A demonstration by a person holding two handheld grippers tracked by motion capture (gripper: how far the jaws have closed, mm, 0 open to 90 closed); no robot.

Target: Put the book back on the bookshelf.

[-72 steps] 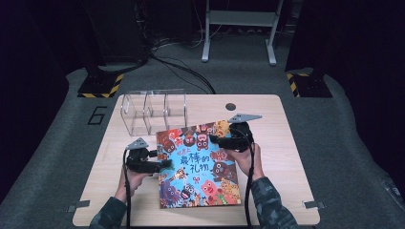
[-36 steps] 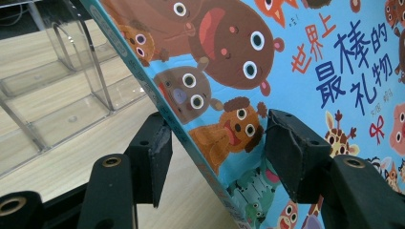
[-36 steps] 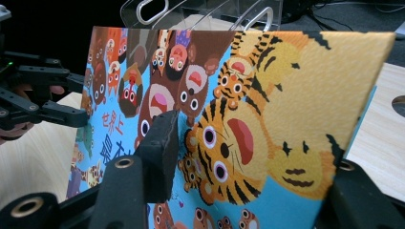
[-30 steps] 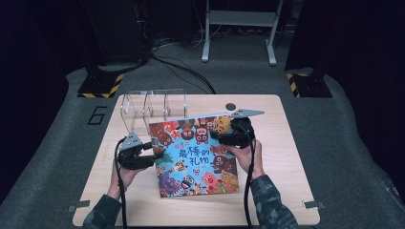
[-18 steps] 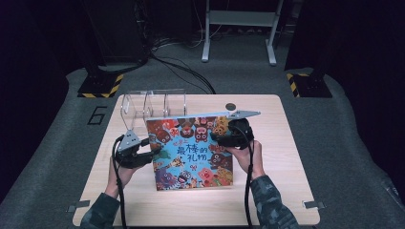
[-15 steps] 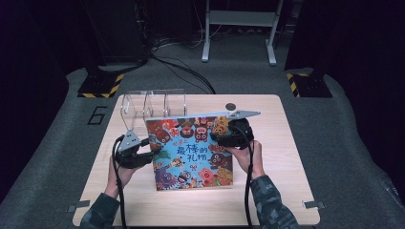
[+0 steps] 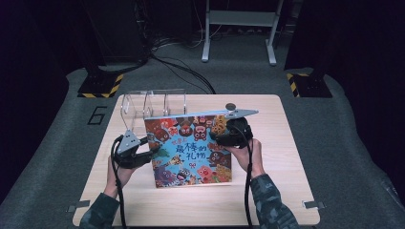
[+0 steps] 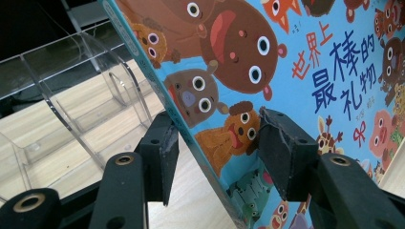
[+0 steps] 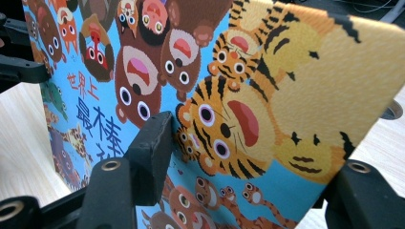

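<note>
Standing between both grippers' jaws, the picture book (image 7: 191, 150) tilts upright.

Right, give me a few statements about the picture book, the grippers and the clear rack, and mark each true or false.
1. The picture book stands up on its lower edge. True.
2. The book already sits inside the clear rack. False: it stands in front of the rack, on the table.
3. The left gripper has the book's edge between its jaws. True.
4. The right gripper lies idle on the table. False: it is at the book's upper right part.
5. The rack is opaque black. False: it is transparent.
</note>
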